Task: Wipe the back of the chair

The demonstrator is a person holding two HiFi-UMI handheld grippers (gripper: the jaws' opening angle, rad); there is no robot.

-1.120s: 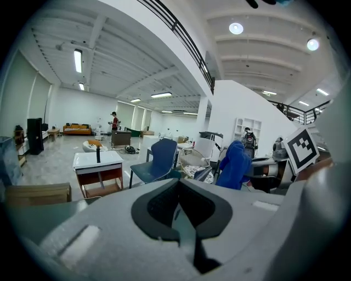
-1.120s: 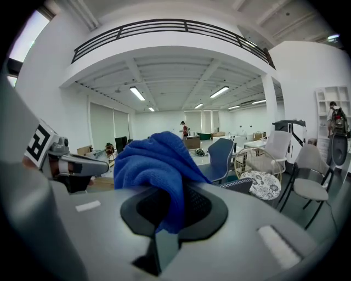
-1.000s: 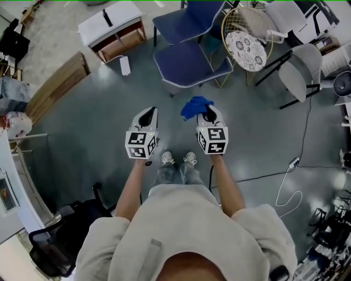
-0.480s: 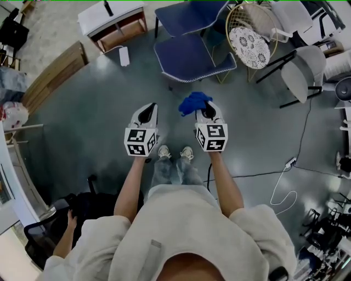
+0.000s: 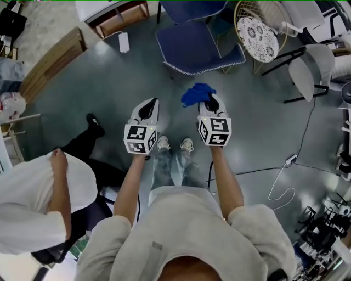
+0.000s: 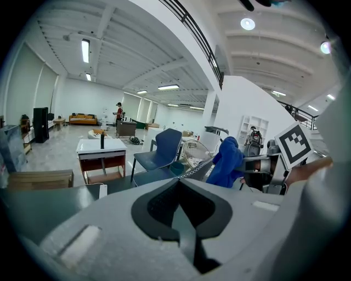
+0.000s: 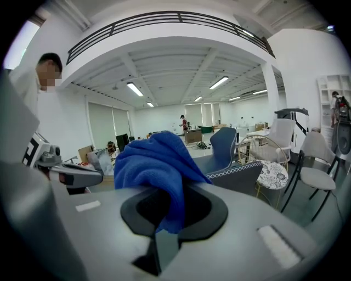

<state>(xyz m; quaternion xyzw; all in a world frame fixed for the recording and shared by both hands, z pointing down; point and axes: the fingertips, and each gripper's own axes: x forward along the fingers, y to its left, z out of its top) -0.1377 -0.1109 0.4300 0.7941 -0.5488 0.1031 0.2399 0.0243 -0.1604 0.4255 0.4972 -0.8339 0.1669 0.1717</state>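
Just short of the near chair (image 5: pixel 200 46), in the head view, two grippers are held side by side above the grey floor. The left gripper (image 5: pixel 148 107) carries nothing; the right gripper (image 5: pixel 211 103) carries one blue cloth (image 5: pixel 196 93), which bunches past its tip towards that chair. Two blue chairs show: the near one, its seat edged in white stitching, and the far chair (image 5: pixel 192 8) behind it. Right of the near chair one wire chair (image 5: pixel 241 19) holds one patterned cushion (image 5: pixel 258 37), and beyond that stands a grey chair (image 5: pixel 307 71). Left of it is one white table (image 5: pixel 118 13). Two shoes (image 5: pixel 163 144) show below the grippers, and a second person (image 5: pixel 33 203) in white stands well to the left.

From the left gripper view, the left gripper (image 6: pixel 178 184) has its jaws pressed together with nothing between them. The far chair (image 6: pixel 166 145) stands behind the near chair (image 6: pixel 159 174). The table (image 6: pixel 101 148), left of it, bears one dark bottle (image 6: pixel 101 140). The cloth (image 6: pixel 226 162) hangs at the right.

From the right gripper view, the right gripper (image 7: pixel 167 219) is clamped on the cloth (image 7: pixel 153 159), which bulges above the jaws. Behind it are the near chair (image 7: pixel 241 174), the far chair (image 7: pixel 224 144), and to their right the wire chair (image 7: pixel 258 151) with its cushion (image 7: pixel 272 175).
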